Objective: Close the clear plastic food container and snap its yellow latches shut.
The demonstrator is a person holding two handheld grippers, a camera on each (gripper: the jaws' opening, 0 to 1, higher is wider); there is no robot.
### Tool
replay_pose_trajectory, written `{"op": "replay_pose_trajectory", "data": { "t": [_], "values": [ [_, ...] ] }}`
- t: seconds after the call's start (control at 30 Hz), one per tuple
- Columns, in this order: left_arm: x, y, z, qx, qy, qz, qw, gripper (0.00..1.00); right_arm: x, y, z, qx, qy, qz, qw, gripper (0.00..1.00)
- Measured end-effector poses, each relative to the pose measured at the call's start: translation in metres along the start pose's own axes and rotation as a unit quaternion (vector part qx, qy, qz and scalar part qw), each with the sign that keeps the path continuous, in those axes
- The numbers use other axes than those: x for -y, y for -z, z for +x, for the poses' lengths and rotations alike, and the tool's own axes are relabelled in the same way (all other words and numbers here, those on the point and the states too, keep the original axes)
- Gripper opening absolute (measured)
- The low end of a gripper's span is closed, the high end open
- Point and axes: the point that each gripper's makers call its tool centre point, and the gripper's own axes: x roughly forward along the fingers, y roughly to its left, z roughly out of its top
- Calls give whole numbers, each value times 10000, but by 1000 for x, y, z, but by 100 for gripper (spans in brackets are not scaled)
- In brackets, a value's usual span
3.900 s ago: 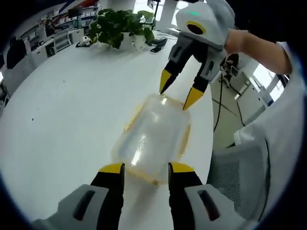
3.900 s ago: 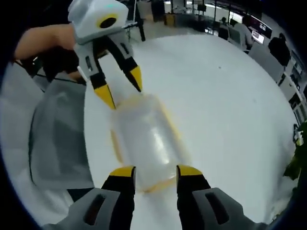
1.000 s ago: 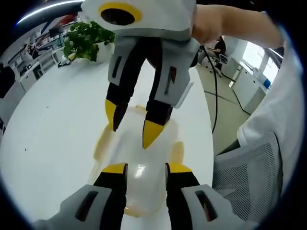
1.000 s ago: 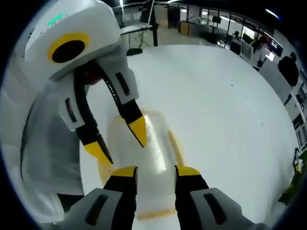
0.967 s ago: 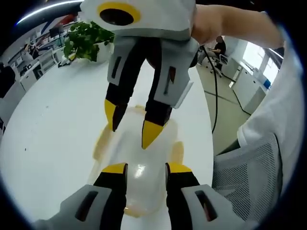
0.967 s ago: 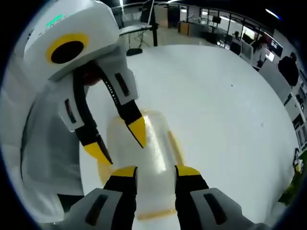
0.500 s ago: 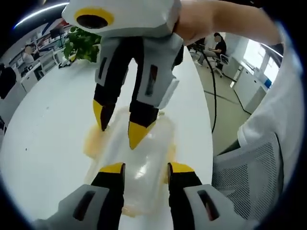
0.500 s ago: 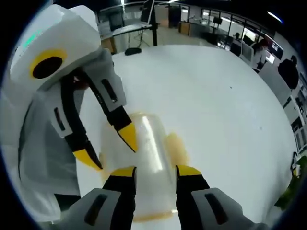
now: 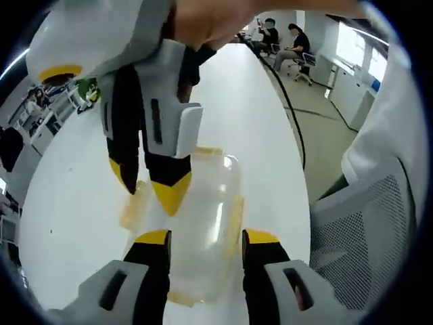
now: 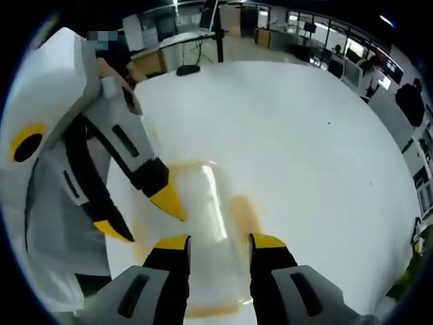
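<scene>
Container [image 9: 203, 223], clear with yellow latches [image 9: 235, 215], lies on the white table [image 9: 81, 183]. Left hand-held gripper [image 9: 206, 237] stands spread astride its near end; right hand-held gripper [image 10: 220, 242], also spread, straddles the opposite end, tips over the lid.

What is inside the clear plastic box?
Nothing shows inside the clear plastic box; the white table shows through it. Its near end is covered by the left claw and right claw, so that part stays hidden.
</scene>
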Motion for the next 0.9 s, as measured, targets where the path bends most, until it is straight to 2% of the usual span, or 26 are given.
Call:
{"op": "replay_pose_trajectory", "data": {
  "t": [0.37,0.57,0.63,0.9],
  "values": [
    [-2,2,2,-118,-282,274,9992,41,1,0,3,-21,-180,138,9997,32],
    [0,3,4,-207,-419,476,9978,42,-1,-1,5,-127,-288,-7,9995,32],
    [0,5,5,-302,-497,733,9956,42,-1,-1,5,-230,-347,-75,9991,32],
    [0,4,7,-327,-616,819,9942,43,-2,-3,9,-631,-568,-364,9957,31]
  ]
}}
